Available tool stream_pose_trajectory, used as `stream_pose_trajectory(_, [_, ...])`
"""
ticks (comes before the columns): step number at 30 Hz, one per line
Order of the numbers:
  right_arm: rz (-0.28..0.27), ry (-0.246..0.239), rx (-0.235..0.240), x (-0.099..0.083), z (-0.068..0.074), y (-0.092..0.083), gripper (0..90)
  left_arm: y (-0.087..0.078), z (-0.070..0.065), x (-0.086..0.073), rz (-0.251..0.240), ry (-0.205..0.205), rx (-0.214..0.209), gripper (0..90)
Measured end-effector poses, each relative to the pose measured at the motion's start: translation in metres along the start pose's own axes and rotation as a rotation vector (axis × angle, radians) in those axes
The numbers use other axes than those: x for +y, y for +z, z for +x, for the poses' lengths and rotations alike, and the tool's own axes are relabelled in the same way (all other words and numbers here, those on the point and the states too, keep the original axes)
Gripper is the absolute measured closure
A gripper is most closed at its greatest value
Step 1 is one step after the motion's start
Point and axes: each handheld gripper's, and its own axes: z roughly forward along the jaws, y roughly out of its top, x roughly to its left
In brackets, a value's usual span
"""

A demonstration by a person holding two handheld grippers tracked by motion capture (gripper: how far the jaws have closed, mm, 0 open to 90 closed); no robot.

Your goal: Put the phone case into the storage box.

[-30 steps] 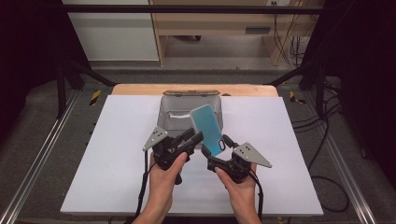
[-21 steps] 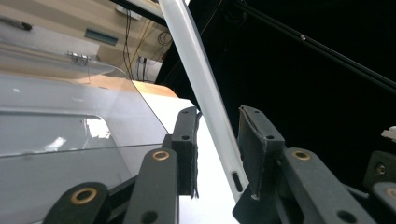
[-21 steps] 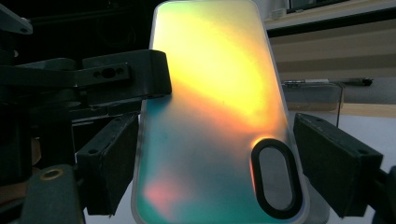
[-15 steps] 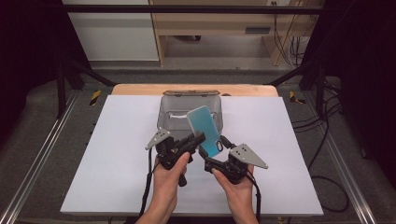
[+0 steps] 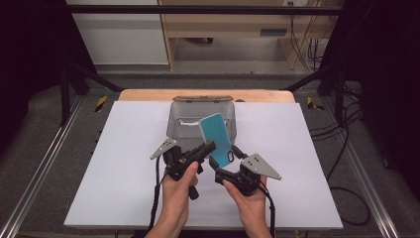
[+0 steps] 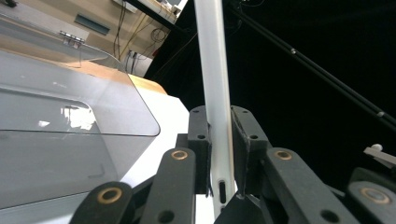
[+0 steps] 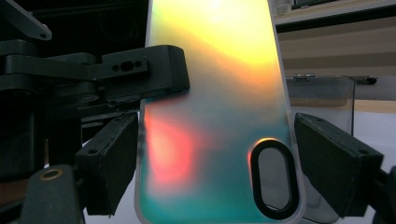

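Left gripper [image 5: 210,147] just clamped the phone case [image 5: 217,139] edge

Right gripper [image 5: 224,166] grips its width too, so it looks ready for a handover above the desk [image 5: 124,163].

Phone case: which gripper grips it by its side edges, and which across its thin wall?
The right gripper spans the phone case edge to edge near the camera cutout; the left gripper, just closing, pinches its thin wall.

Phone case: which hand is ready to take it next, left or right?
Probably left. The left gripper has just been closing its jaws and now pinches the phone case by its thin side edge. The right gripper clamps its lower end across the width, so it could let go.
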Motion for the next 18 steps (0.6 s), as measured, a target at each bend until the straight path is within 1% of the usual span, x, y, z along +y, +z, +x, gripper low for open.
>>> stream_pose_trajectory(5, [-0.003, 0.000, -0.001, -0.0010, 0.0004, 0.0004, 17.4, -0.0002, -0.0003, -0.0001, -0.004, -0.007, 0.001, 79.6])
stream_pose_trajectory(10, [0.001, 0.028, 0.005, -0.0033, 0.0008, 0.0013, 17.5, -0.0002, -0.0006, -0.0006, -0.009, -0.002, 0.007, 80.1])
stream_pose_trajectory(15, [-0.002, 0.037, 0.010, -0.0040, 0.0009, 0.0018, 17.5, -0.0007, -0.0011, -0.0008, -0.011, 0.021, 0.009, 80.3])
stream_pose_trajectory(18, [-0.004, 0.036, 0.007, -0.0046, 0.0011, 0.0021, 17.3, -0.0005, -0.0009, -0.0008, -0.014, 0.024, 0.006, 80.4])
